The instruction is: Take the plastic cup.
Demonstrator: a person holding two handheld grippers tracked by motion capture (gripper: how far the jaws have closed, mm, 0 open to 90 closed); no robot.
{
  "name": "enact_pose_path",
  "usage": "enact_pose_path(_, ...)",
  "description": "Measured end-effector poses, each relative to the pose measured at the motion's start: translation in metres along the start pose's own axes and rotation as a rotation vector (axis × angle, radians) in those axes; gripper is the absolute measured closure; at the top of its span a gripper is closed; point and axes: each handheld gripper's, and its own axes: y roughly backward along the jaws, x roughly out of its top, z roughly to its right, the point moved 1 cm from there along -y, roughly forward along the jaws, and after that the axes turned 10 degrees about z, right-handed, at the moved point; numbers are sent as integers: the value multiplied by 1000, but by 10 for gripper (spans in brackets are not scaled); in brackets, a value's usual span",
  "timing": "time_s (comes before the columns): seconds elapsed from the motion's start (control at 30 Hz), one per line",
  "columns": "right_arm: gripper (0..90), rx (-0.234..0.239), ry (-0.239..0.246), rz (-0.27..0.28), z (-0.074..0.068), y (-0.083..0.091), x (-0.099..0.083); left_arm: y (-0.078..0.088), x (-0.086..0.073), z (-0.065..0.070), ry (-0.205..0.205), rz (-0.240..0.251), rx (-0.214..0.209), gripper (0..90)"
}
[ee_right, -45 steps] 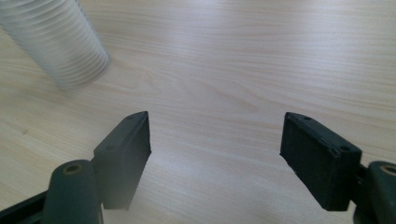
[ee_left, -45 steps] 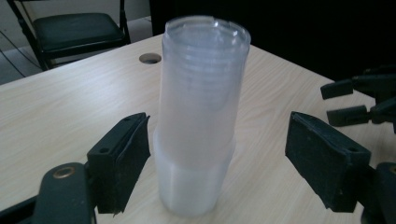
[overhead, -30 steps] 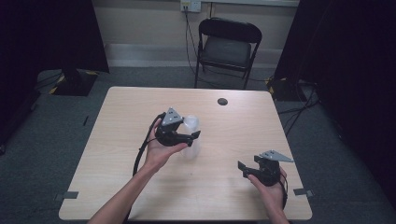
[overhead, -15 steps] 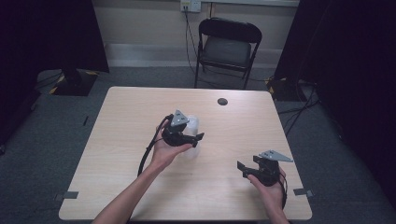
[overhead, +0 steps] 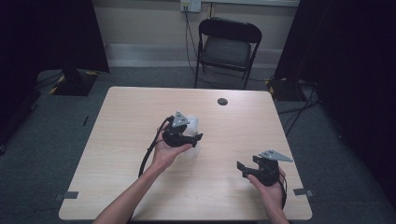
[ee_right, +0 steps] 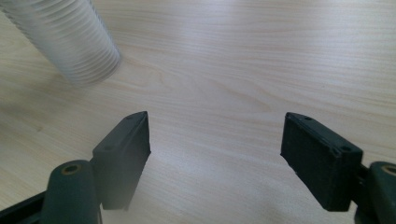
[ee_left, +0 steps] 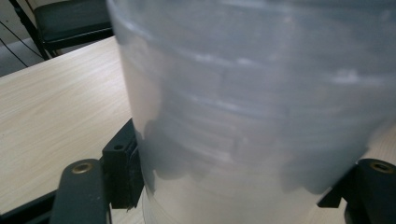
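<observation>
L gripper (overhead: pixel 193 138) jaws just been closing, now clamping on the translucent plastic cup (ee_left: pixel 261 107) mid-table (overhead: pixel 140 116), pads pressing its lower wall. Looking light, thin-walled, slick, prob crushing if squeezed hard; gripping low is best. R gripper (ee_right: pixel 215 140) sitting wide open, empty, near-right.

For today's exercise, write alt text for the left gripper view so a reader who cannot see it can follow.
A translucent ribbed plastic cup stands between the left gripper's two black jaws, which have just been closing and now press its sides. Behind it lie the light wooden table and a black folding chair.
</observation>
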Motion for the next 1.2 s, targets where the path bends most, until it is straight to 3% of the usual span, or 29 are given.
enact_pose_path(0.37,244,3,-5,8,0,1,0,3,2,1,8,10,-8,304)
enact_pose_path(0.63,245,6,-3,8,-1,0,0,8,8,1,23,48,-22,311)
enact_pose_path(0.97,245,8,-5,9,-1,0,0,10,12,1,12,62,-21,324)
enact_pose_path(1.17,245,10,-5,8,-1,-1,0,12,15,0,19,77,-19,327)
enact_pose_path(1.2,245,9,-5,10,-1,-1,0,14,16,0,37,90,-23,328)
